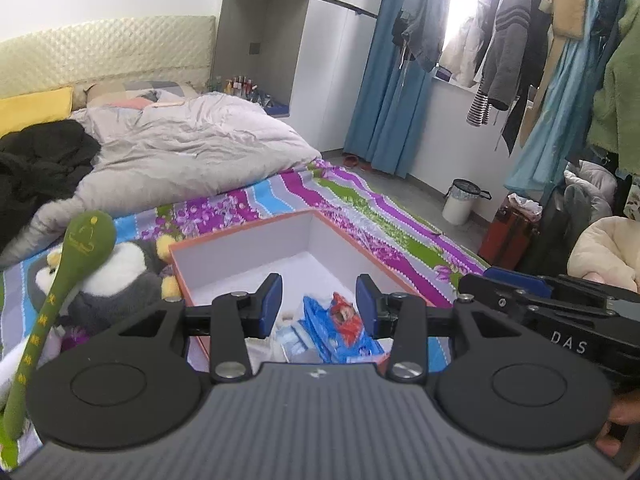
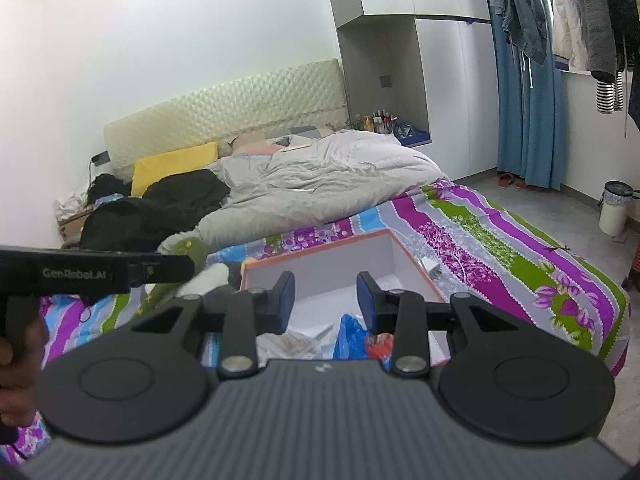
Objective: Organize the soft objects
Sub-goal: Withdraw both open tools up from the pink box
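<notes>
While poised above the orange-rimmed box [image 1: 248,240] on the striped bedsheet [image 1: 360,196], both grippers empty: left gripper [image 1: 319,304] with jaws parted and nothing between the blue pads, right gripper [image 2: 326,300] likewise parted and holding nothing. Aimed downward at the box's white interior, probably so as to keep its contents and the waiting toys in sight together. Already lying inside at the near end: a blue-and-red plastic packet [image 1: 340,328] and some pale crumpled wrapping [image 2: 292,342], gathered there as the collecting place for the soft things. Still outside, just beside the box's left wall: a grey-and-white plush penguin [image 1: 120,280], with a long green plush toy [image 1: 60,292] draped across it. Likely next in line for packing, being the nearest loose soft items. Farther back, a rumpled grey duvet [image 1: 192,148] and black clothing [image 1: 40,160], well apart from the box.
</notes>
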`<state>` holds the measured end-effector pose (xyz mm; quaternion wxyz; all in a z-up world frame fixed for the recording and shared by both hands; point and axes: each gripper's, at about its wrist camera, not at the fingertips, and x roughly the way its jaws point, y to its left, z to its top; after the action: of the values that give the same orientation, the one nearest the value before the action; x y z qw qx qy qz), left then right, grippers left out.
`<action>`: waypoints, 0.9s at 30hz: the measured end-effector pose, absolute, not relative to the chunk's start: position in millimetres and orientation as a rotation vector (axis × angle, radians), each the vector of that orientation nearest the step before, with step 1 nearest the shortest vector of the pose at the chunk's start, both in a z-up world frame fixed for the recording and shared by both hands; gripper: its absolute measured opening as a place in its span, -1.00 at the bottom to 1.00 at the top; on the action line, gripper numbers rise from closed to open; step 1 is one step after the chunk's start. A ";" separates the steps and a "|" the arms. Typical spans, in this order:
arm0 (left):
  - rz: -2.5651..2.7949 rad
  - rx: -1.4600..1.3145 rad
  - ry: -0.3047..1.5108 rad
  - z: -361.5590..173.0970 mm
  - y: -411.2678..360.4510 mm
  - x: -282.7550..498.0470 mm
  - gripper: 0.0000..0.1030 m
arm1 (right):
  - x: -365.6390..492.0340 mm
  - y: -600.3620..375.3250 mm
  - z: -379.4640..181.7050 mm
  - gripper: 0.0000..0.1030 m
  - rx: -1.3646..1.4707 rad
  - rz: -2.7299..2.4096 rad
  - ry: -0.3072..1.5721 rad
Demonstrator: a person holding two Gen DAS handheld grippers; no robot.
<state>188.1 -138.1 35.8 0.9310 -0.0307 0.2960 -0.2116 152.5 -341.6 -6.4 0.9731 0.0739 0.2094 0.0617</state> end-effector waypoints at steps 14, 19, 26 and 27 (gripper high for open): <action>-0.406 -0.112 0.648 9.6 -120.2 150.0 -0.10 | 120.3 -325.4 -31.3 -0.28 0.139 0.107 0.464; -0.400 -0.118 0.669 -0.9 -116.2 138.8 -0.10 | 113.4 -319.4 -41.7 -0.28 0.138 0.106 0.487; -0.385 -0.127 0.710 -18.8 -111.1 131.8 -0.10 | 107.0 -318.6 -50.4 -0.28 0.130 0.091 0.505; -0.383 -0.128 0.713 -20.6 -110.8 131.6 -0.10 | 106.5 -318.6 -51.8 -0.28 0.128 0.088 0.508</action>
<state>131.6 -110.8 -20.6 0.9172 -0.0620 0.3468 -0.1860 106.5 -318.6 -51.8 0.9650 0.0634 0.2508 0.0434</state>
